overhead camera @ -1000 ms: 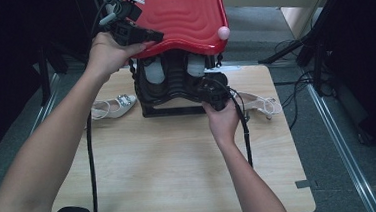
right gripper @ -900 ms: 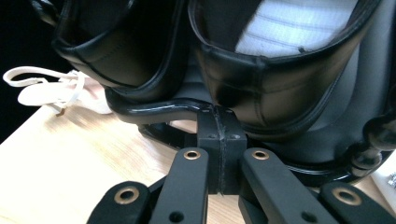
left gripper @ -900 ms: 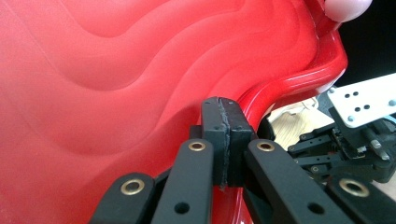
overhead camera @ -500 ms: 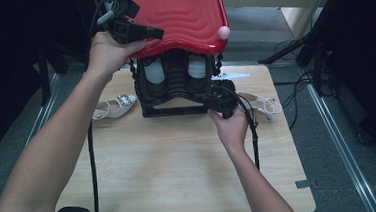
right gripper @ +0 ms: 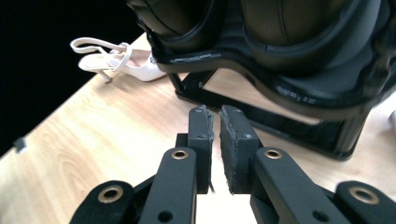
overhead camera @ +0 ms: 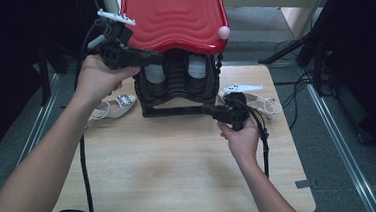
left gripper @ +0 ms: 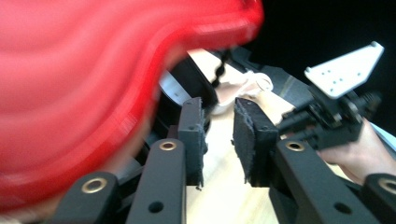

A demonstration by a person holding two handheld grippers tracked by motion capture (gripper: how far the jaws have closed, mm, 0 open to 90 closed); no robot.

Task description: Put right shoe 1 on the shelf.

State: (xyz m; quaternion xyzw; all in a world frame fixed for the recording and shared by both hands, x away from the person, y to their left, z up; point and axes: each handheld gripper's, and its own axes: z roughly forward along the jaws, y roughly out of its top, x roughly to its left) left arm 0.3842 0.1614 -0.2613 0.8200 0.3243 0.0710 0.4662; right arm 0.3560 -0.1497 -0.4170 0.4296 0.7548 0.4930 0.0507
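Observation:
A black stand (overhead camera: 174,87) at the table's far edge carries a red wavy top (overhead camera: 175,16), with two grey cups under it. My left gripper (overhead camera: 158,58) is at the red top's lower left edge, jaws pointing right. In the left gripper view its jaws (left gripper: 219,105) have just been opening and nothing is between them; the red top (left gripper: 84,84) is blurred beside them. My right gripper (overhead camera: 205,110) hovers just in front of the stand's base, pointing left. Its jaws (right gripper: 217,112) have just been opening to a narrow gap, with nothing in it.
One white sandal (overhead camera: 116,106) lies left of the stand and another (overhead camera: 261,103) to its right, behind my right hand. A pink ball (overhead camera: 224,32) sits on the red top's right corner. The wooden table (overhead camera: 170,172) has bare room in front. Cables trail off the right side.
My right hand has drawn back from the stand's base toward the near right. My left gripper has slid down along the red top's left edge. Both pairs of jaws have parted.

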